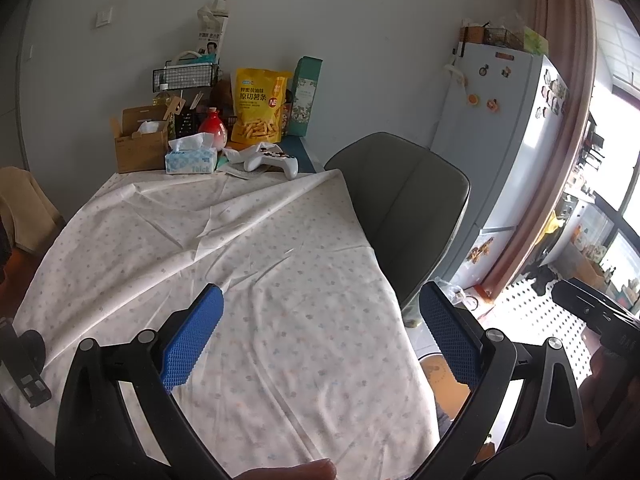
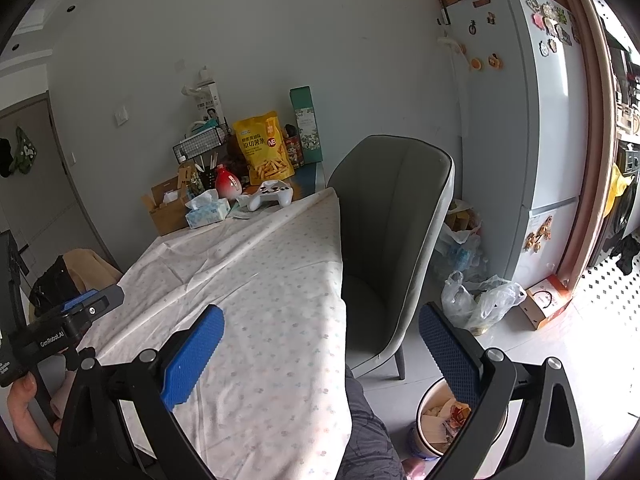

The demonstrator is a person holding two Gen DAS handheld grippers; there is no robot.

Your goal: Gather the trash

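1. Far left, right-wrist view: left gripper [image 2: 86, 300] seen side-on over the table's left edge, hand [image 2: 24, 412] under it. In its own view left gripper [image 1: 320, 336] spread wide, blue pads [image 1: 192, 340] well apart, nothing between.
2. Tablecloth [image 1: 248, 264]: near stretch bare, just wrinkles. No loose scrap visible there.
3. Far end, clutter along the wall: cardboard box [image 1: 138, 144], tissue box [image 1: 191, 156], red vase [image 1: 214, 128], yellow snack bag [image 1: 258, 106], white game controller [image 1: 272, 158].
4. Likely trash: crumpled white paper [image 1: 234, 156] touching the controller's left side, flat wrapper [image 1: 240, 172] just in front. Judgement only; too small to be sure.
5. Key relation: both scraps lie straight ahead of the tongs, well apart, at the table's far end. Flat wrapper's long axis runs roughly left-right, across the reach. Left gripper sits over the table, so prob. the nearer one.
6. Right gripper [image 2: 320, 340] also wide open, empty, hanging over the table's right edge beside the grey chair [image 2: 392, 216].
7. Far right, floor: bin [image 2: 436, 416] under the right finger, paper scraps already inside. Drop-off looks closest to the right side.
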